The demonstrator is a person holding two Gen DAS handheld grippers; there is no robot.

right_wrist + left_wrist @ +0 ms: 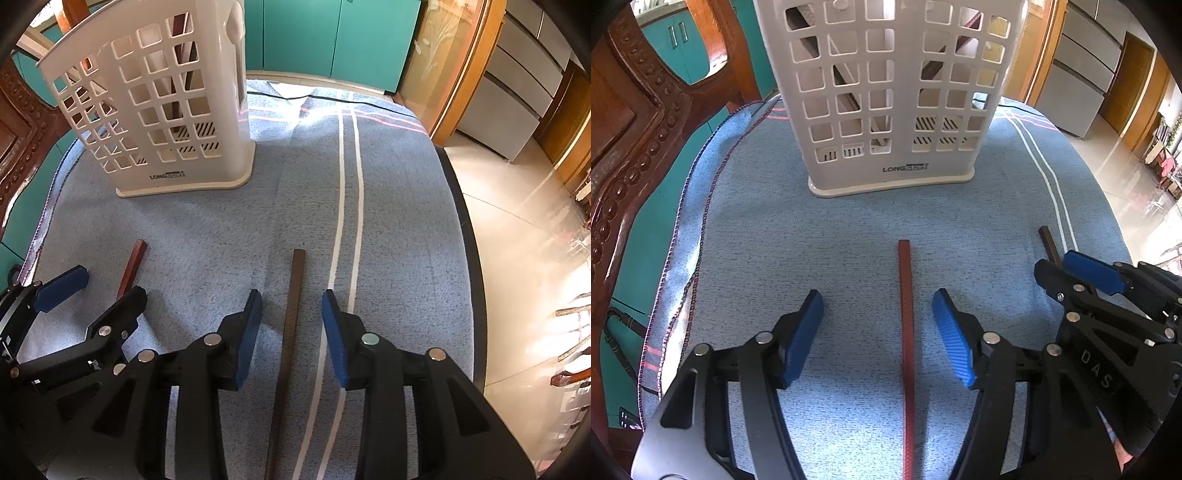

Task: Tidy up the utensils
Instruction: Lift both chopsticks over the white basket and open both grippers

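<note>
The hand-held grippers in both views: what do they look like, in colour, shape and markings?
Both look alike. The left hand-held gripper has a black frame of angular struts with triangular cut-outs, joined by round silver pivot pins, and two flat blue ribbed pads. The right hand-held gripper is built the same way; in the left wrist view its black body carries the white letters "DAS". No cables or sleeves are visible on either.
</note>
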